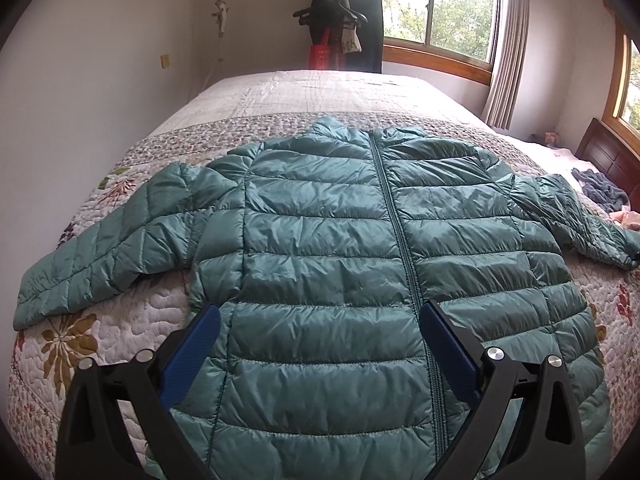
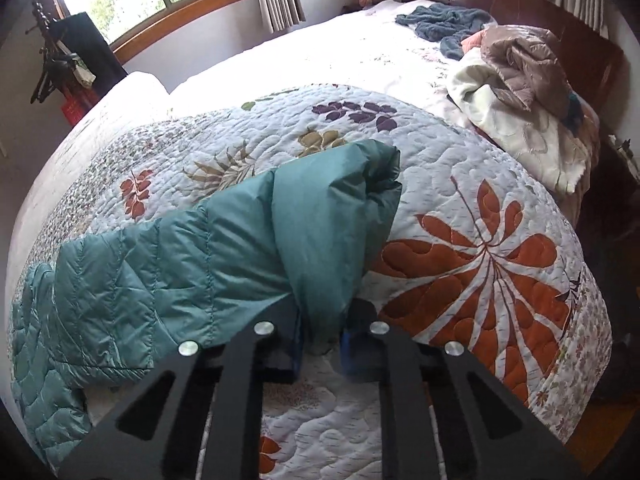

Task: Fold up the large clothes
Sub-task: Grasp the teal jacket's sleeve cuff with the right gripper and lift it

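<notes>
Both sleeves are spreading sideways as the jacket (image 1: 340, 248) is lying front-up on the bed (image 1: 280, 92), collar pointing away; I'm holding my left gripper (image 1: 320, 320) wide over its hem, my right gripper (image 2: 322, 344) pinching a sleeve (image 2: 320, 232).

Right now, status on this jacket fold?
Left gripper open over jacket hem. Right gripper shut on sleeve. Nothing blocking.

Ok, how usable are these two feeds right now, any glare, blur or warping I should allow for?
Left wrist view: sharp, heavy fisheye bowing at the edges, sheen on the jacket, window blown out. Right wrist view: same bowing, white bedding near the window overexposed, right tool blurred and dark around the sleeve.
</notes>
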### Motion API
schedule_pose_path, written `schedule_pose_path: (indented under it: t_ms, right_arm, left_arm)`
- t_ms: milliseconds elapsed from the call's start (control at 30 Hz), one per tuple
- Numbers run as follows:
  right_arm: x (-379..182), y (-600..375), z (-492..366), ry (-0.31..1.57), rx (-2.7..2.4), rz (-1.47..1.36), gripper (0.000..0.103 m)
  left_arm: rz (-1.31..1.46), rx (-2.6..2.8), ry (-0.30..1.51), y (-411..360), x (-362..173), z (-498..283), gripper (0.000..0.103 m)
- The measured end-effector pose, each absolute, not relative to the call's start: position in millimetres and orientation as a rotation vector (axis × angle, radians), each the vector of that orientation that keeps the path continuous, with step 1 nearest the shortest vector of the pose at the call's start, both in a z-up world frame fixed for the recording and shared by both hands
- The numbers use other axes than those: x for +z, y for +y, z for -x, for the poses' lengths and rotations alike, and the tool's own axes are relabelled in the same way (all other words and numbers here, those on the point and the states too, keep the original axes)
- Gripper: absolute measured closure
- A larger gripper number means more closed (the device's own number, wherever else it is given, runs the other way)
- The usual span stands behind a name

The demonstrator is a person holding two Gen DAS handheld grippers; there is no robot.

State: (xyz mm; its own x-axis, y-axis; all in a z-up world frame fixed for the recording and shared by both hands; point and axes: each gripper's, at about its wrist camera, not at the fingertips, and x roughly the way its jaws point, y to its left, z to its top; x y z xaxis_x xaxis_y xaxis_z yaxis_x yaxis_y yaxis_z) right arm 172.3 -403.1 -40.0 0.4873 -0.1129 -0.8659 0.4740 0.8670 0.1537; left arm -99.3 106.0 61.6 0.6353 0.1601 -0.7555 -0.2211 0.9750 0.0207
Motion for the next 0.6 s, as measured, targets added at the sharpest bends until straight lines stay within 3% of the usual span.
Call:
schedule_pose_path:
  t_ms: [200, 600]
  right_arm:
    - [-38, -394, -174, 1.003, -0.389, -0.393, 0.092]
    - [75, -237, -173, 0.768, -0.035, -0.241, 0.092]
  left_arm:
    - [0.109, 0.224, 0.864, 119, 61, 100, 0.004]
    - [0.111, 0.249, 0.841, 134, 70, 99, 0.004]
